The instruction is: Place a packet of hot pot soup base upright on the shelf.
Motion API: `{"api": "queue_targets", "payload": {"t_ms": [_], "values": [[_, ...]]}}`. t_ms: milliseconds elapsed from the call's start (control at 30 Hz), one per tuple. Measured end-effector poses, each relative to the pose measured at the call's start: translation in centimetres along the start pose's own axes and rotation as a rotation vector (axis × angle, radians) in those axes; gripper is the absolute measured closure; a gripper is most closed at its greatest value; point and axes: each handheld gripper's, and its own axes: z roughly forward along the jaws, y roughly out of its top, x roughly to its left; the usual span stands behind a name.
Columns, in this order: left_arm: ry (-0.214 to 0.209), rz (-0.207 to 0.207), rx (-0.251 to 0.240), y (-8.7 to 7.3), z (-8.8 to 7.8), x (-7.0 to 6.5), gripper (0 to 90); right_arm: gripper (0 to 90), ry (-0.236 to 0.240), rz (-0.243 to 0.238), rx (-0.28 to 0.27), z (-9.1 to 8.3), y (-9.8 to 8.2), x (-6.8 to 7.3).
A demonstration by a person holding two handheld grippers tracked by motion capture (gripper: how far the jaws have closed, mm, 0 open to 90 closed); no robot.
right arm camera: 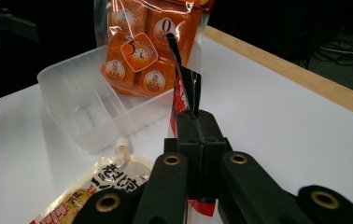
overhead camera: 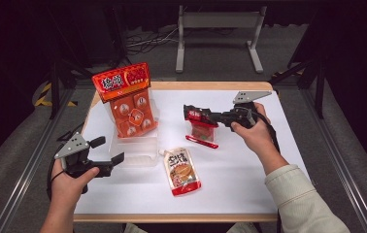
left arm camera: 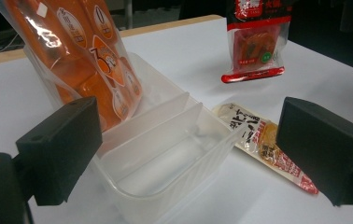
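High view: the right gripper (overhead camera: 190,113) held a small red packet (overhead camera: 201,127) by its top edge, clear of the table (overhead camera: 249,165). The left gripper (overhead camera: 108,151), jaws wide, sat beside the clear bin (overhead camera: 135,148).

Left gripper view: the packet apparently hung beyond the bin.

Right gripper view: jaws clamped the packet's edge.

The big snack bag (overhead camera: 129,99) stands in the back part of the divided box (overhead camera: 135,148). The spout pouch (overhead camera: 181,171) lies right of the box. The small packet (overhead camera: 202,127) hangs behind this pouch, above the table (overhead camera: 249,170).
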Motion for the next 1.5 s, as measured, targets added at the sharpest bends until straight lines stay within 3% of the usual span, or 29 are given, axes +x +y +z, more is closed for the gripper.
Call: {"api": "queue_targets", "payload": {"t_ms": [367,600,1067,1500], "values": [[-0.01,-0.018,-0.004,0.1,-0.7,0.4,5.8,90.0,0.023,-0.049,-0.044,-0.7,1.6,1.4],[-0.044,-0.014,0.048,0.0,-0.9,0.3,2.5,90.0,0.042,-0.077,-0.061,-0.7,2.5,2.3],[-0.021,0.001,0.069,0.1,-1.0,0.3,2.3,90.0,0.068,-0.138,-0.09,-0.2,3.9,3.8],[-0.008,0.009,0.087,-0.2,-1.4,0.3,2.3,90.0,0.108,-0.177,-0.109,1.8,5.8,5.1]]}}
